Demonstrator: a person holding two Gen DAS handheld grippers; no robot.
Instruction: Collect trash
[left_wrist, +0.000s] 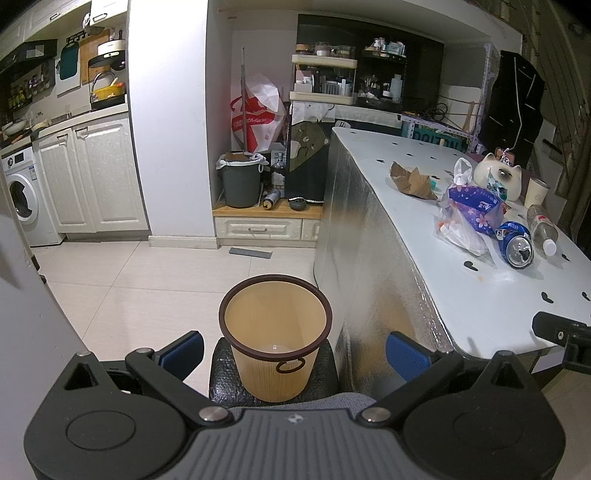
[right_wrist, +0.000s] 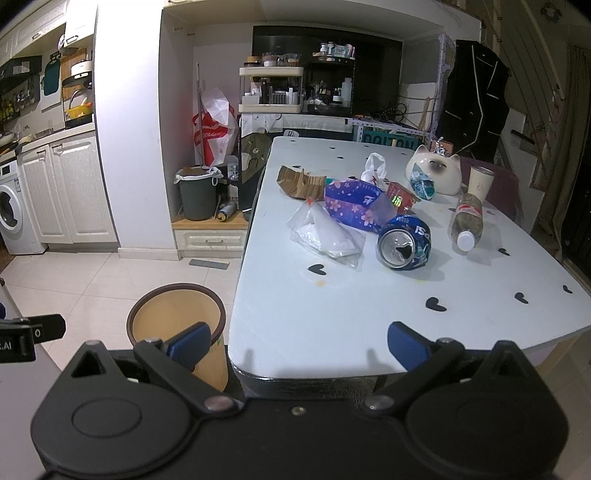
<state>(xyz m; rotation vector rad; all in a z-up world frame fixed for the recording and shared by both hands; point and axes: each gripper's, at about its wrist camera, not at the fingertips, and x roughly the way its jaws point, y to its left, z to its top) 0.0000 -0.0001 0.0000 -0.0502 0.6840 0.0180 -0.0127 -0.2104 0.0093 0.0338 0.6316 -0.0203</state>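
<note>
Trash sits in a bunch on the white bench (right_wrist: 332, 302), mostly toward the far right part. Squashed blue can (right_wrist: 404, 242) lies on its side w/ the open top facing the near edge. Clear plastic bottle (right_wrist: 467, 221) lies just right of the can, white cap pointing to the near edge. Clear plastic bag (right_wrist: 325, 236) lies left of the can, and a purple flower wrapper (right_wrist: 352, 201) is behind both, touching the bag. Brown crumpled paper (right_wrist: 301, 181) is farther back, nearer the left edge. White cat jar (right_wrist: 437, 171) and a paper cup (right_wrist: 480, 182) stand by the far right corner.

Tan bin (left_wrist: 275, 332) w/ a dark rim stands on a black seat (left_wrist: 221, 373) just off the bench's near left corner. It looks empty.

Left tool (left_wrist: 295, 350) is above the bin, blue pads spread wide, holding nothing. Right tool (right_wrist: 295, 345) is at the bench's near edge, pads also wide apart, nothing btw them. Both are well short of the trash.
</note>
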